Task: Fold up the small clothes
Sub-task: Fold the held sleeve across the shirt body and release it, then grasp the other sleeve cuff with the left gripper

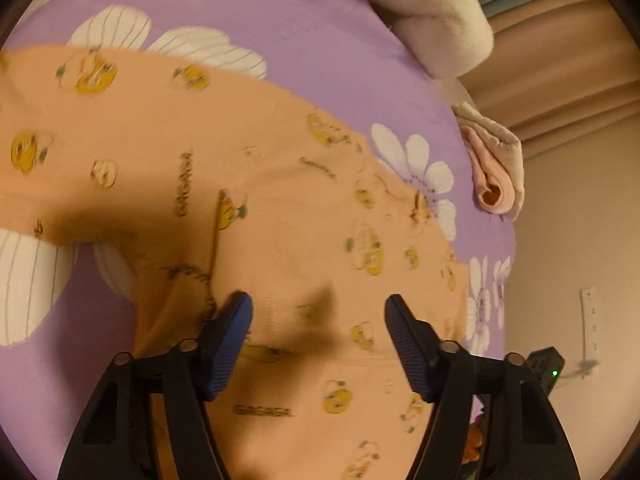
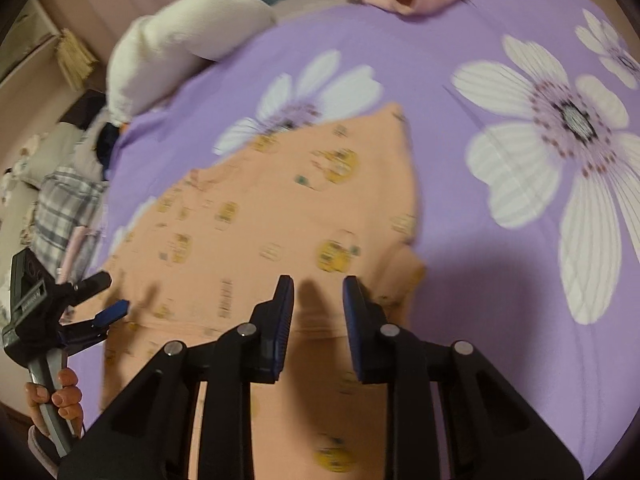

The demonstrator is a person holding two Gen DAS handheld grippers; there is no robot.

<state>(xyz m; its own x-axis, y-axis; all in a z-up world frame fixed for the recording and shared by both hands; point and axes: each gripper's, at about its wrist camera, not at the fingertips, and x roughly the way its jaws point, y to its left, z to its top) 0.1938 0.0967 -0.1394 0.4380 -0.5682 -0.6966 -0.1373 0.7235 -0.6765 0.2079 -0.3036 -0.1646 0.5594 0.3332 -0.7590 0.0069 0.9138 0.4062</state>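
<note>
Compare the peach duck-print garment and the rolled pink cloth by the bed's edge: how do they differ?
The peach duck-print garment lies spread flat mid-sheet; the rolled pink cloth sits bundled at the edge. The garment has yellow duck prints; the cloth looks plain. The garment covers far more area. Both rest on the purple flowered bedsheet.
</note>
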